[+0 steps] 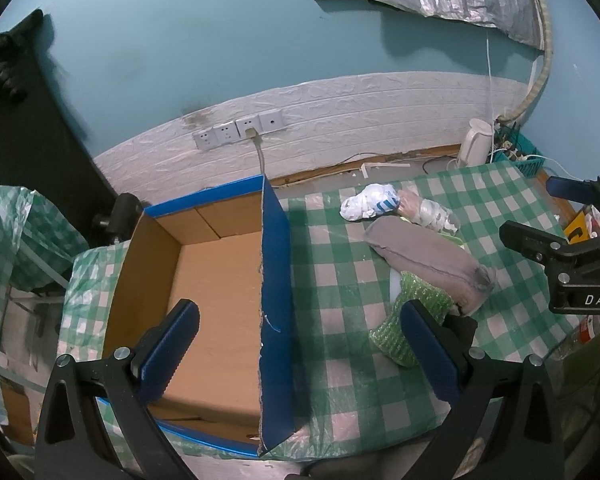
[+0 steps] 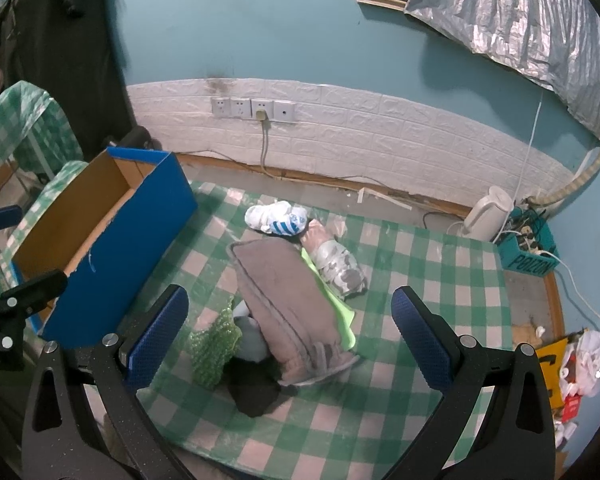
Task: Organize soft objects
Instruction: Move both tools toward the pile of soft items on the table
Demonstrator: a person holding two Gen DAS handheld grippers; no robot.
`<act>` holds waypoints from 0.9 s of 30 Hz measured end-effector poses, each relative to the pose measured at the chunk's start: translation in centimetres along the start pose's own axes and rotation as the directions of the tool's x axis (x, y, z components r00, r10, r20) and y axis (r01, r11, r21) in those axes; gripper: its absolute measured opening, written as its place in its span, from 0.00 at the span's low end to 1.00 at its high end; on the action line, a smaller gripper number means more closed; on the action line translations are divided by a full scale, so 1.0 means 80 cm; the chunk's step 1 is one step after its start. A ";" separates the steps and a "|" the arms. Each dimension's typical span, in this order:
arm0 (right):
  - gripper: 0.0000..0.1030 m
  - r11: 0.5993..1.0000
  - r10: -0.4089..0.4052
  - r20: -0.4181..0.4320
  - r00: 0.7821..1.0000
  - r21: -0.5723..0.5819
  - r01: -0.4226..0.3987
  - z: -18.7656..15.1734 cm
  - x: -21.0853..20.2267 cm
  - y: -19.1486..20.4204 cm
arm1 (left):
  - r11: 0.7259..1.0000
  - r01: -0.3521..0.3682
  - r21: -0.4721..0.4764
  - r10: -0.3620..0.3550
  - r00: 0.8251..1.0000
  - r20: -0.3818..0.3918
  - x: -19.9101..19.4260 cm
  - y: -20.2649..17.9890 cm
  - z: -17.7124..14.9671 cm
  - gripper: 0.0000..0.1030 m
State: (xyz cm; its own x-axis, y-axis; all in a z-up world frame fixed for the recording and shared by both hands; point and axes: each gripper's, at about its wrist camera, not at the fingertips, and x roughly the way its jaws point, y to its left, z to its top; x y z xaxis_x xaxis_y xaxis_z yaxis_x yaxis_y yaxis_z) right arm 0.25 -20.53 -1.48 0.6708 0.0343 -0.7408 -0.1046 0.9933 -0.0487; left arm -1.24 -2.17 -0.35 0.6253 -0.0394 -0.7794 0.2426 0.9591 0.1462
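A pile of soft things lies on the green checked tablecloth [image 2: 420,280]: a folded grey-brown towel [image 2: 288,300], a green knobbly cloth [image 2: 214,346], a black cloth [image 2: 256,390], a lime cloth [image 2: 340,316], a white sock with blue stripes [image 2: 278,220] and a plastic-wrapped bundle [image 2: 336,262]. An open blue cardboard box [image 1: 216,280], brown inside, stands left of the pile. My left gripper [image 1: 300,352] is open over the box's right wall. My right gripper [image 2: 290,344] is open above the towel. The towel [image 1: 428,264] and green cloth [image 1: 408,320] show in the left wrist view.
A white kettle [image 2: 488,220] and a teal basket [image 2: 532,252] of cables stand at the table's far right. Wall sockets [image 2: 252,109] sit behind. Plastic bags [image 2: 584,364] and a yellow packet lie at the right edge. The right gripper's body [image 1: 572,256] shows in the left wrist view.
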 end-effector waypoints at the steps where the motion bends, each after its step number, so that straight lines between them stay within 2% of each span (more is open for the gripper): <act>1: 0.98 1.000 0.000 -0.001 1.000 0.000 0.000 0.000 0.000 0.000 | 1.000 0.001 -0.001 -0.001 1.000 0.000 0.000 0.000 0.000 0.99; 27: 0.98 1.000 -0.001 -0.005 1.000 -0.001 0.001 0.000 0.001 0.001 | 1.000 0.009 0.017 -0.009 1.000 -0.007 0.002 -0.006 0.000 0.99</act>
State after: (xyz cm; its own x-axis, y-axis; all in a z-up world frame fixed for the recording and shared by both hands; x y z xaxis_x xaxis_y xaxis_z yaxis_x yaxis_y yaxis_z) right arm 0.27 -20.48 -1.56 0.6672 0.0323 -0.7441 -0.1042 0.9933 -0.0503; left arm -1.23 -2.63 -0.50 0.6178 -0.0459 -0.7850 0.2607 0.9538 0.1494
